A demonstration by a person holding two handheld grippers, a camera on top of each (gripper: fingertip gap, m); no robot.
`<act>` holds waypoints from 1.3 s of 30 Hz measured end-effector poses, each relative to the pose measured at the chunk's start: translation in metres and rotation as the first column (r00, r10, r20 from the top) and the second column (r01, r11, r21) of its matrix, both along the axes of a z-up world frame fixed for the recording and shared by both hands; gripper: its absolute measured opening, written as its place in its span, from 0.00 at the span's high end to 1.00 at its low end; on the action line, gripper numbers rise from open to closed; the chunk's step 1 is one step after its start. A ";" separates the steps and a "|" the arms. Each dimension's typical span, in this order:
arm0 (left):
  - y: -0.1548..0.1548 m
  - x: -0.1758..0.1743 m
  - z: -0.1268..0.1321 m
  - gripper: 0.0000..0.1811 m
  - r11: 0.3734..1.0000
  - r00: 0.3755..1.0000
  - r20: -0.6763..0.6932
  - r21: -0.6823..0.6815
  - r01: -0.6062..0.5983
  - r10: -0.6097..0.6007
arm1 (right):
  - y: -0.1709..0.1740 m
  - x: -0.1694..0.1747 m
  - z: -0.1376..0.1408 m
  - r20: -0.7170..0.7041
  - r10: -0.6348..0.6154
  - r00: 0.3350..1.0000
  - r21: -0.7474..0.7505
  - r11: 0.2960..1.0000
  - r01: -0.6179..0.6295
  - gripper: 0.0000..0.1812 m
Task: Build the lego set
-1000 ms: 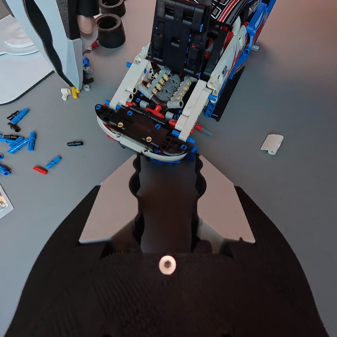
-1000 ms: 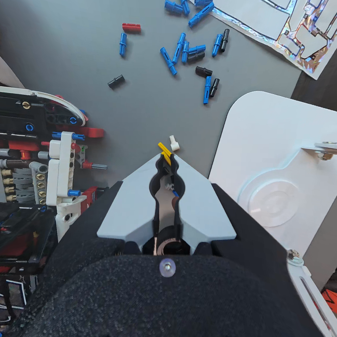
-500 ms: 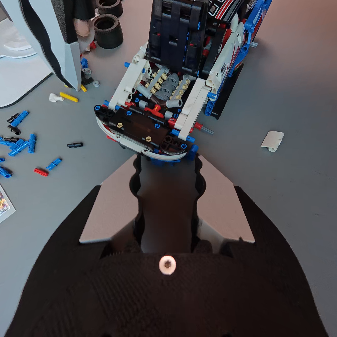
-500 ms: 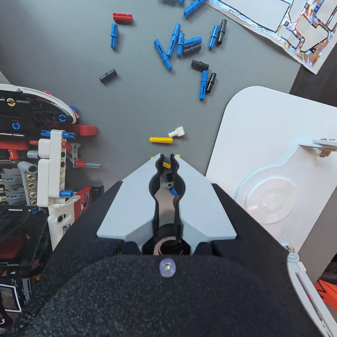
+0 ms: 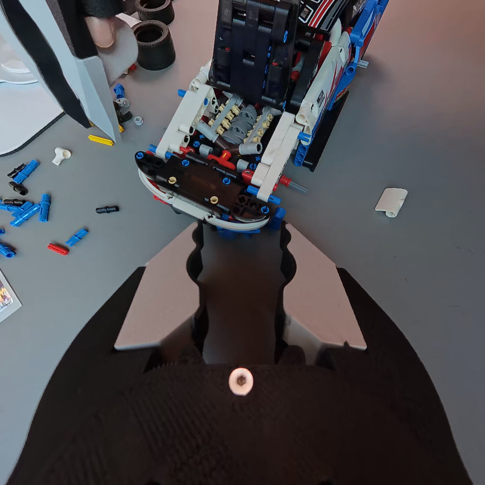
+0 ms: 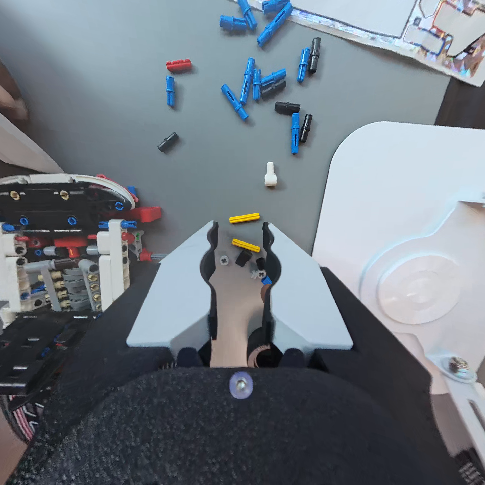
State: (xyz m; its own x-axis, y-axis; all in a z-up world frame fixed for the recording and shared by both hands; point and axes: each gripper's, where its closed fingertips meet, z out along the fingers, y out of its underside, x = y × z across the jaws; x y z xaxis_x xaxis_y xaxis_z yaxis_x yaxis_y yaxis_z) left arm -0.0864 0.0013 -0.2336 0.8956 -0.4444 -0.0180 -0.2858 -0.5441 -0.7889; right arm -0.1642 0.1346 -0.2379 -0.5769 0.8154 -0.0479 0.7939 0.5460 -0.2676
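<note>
The part-built Lego car (image 5: 236, 136) stands on the grey table, its white front bumper (image 5: 204, 207) at my left gripper's (image 5: 241, 228) tips. The left jaws stand wide apart either side of the blue parts under the nose; I cannot tell whether they touch. My right gripper (image 6: 240, 225) is open and empty, low over the table beside the car (image 6: 65, 249). A yellow axle (image 6: 245, 245), black pins and a grey stud lie between its fingers. A second yellow axle (image 6: 244, 218) lies just past the tips, with a white connector (image 6: 270, 174) farther on. The right gripper (image 5: 105, 131) also shows in the left wrist view.
Loose blue and black pins (image 6: 246, 84) and a red pin (image 6: 178, 65) are scattered ahead of the right gripper. A sticker sheet (image 6: 393, 26) and a white plate (image 6: 393, 210) lie to its right. Black tyres (image 5: 154, 44) and a white panel piece (image 5: 391, 202) flank the car.
My right gripper was shut on a yellow axle, let it drop on the table, drew back and opened. The white connector shifted. My left gripper and the car have not moved.
</note>
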 end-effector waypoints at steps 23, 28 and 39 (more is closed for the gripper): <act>0.000 0.000 0.000 0.68 1.000 1.000 0.007 -0.003 0.002 -0.002 | -0.053 0.043 0.267 -0.767 -0.315 0.559 -0.410 0.911 -0.048 0.99; 0.000 0.000 0.000 0.68 1.000 1.000 0.000 0.000 0.001 -0.001 | -0.048 0.103 0.262 -0.767 -0.436 0.471 -0.474 0.879 0.042 1.00; 0.000 -0.001 0.005 0.70 0.999 1.000 0.006 0.032 -0.004 0.004 | -0.065 0.195 0.147 -0.567 -0.771 0.289 -0.741 0.631 0.229 0.99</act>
